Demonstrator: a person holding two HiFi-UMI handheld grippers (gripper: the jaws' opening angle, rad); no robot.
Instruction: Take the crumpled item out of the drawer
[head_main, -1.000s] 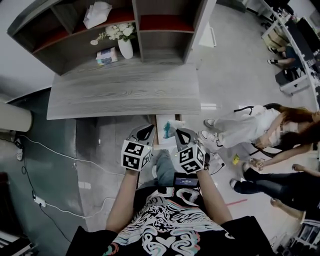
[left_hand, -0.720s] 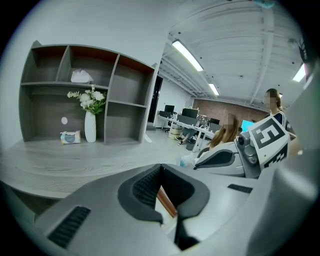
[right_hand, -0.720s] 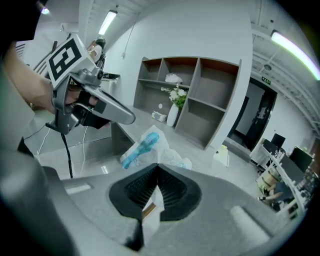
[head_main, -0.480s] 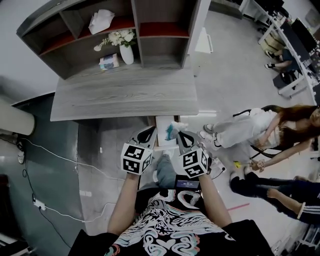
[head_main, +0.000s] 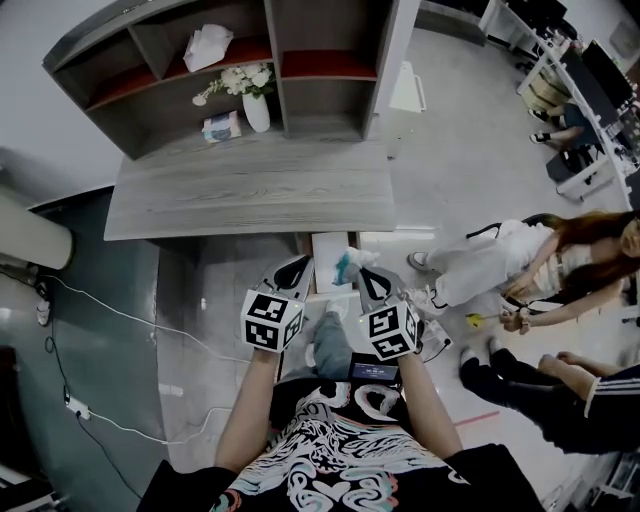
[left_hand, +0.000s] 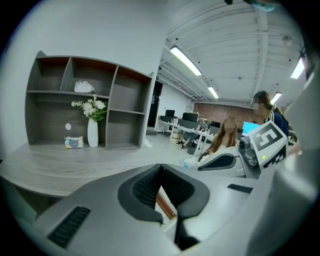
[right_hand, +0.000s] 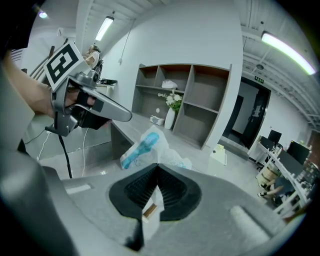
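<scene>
Nearest, the left gripper (left_hand: 161, 167) has its jaws pressed together with nothing between them. Beside it, the right gripper (right_hand: 157, 166) is pinched tight on the crumpled bag (right_hand: 148, 146), white plastic with a teal patch, which puffs out past the jaw tips. Seen from the head view, the bag sits over the right edge of the open drawer (head_main: 328, 250); whether it hangs clear of it is hard to say. Beyond lies the grey desk (head_main: 250, 185), then the shelf unit (head_main: 272, 60) with a white vase (head_main: 256, 110) of flowers.
</scene>
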